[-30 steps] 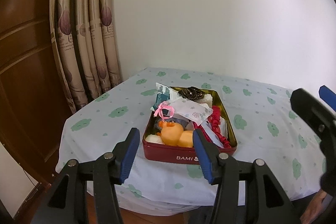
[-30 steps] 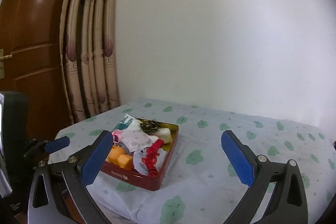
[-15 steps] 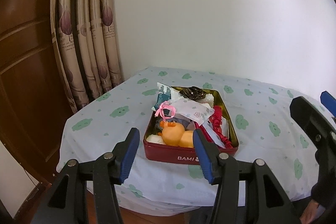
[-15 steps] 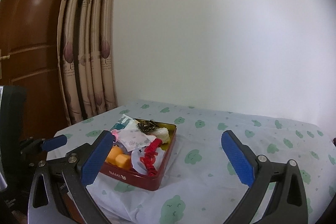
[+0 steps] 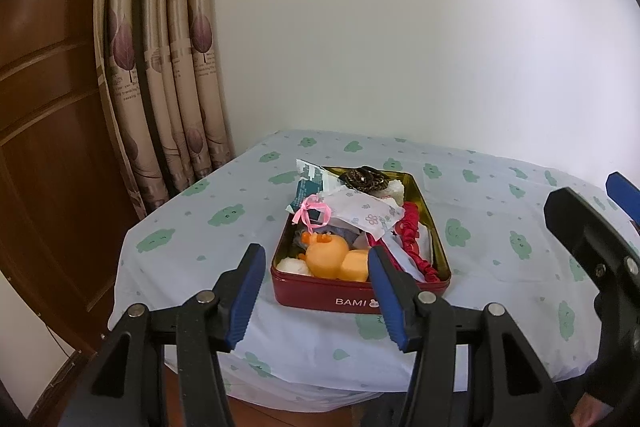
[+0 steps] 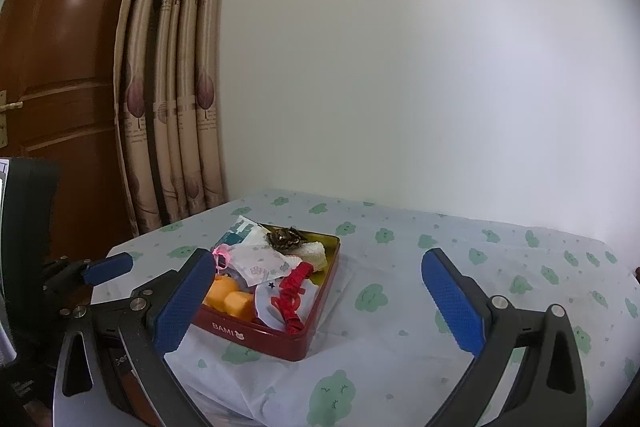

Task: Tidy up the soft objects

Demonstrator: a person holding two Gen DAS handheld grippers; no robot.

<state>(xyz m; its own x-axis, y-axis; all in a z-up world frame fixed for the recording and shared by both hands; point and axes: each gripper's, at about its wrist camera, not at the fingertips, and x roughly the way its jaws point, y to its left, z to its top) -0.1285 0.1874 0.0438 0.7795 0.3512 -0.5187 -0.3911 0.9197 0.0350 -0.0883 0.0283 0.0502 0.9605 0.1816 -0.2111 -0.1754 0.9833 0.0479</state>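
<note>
A red tin box (image 5: pixel 320 297) marked BAMI stands near the table's front edge, also in the right wrist view (image 6: pixel 256 333). It holds an orange duck toy (image 5: pixel 330 253), a red scrunchie (image 5: pixel 414 241), a floral white cloth (image 5: pixel 366 211), a pink ribbon (image 5: pixel 310 209) and a leopard scrunchie (image 5: pixel 362 179). My left gripper (image 5: pixel 316 297) is open and empty, in front of the box. My right gripper (image 6: pixel 316 303) is open wide and empty, to the box's right, held above the table.
The table wears a white cloth with green clouds (image 6: pixel 480 267). A beige leaf-print curtain (image 5: pixel 160 67) and a brown wooden door (image 5: pixel 44 107) stand at the left. A white wall is behind. The right gripper's body (image 5: pixel 592 251) shows in the left wrist view.
Both grippers have drifted slightly back and up from the box; the box looks a little lower in each view. Nothing was taken hold of.
</note>
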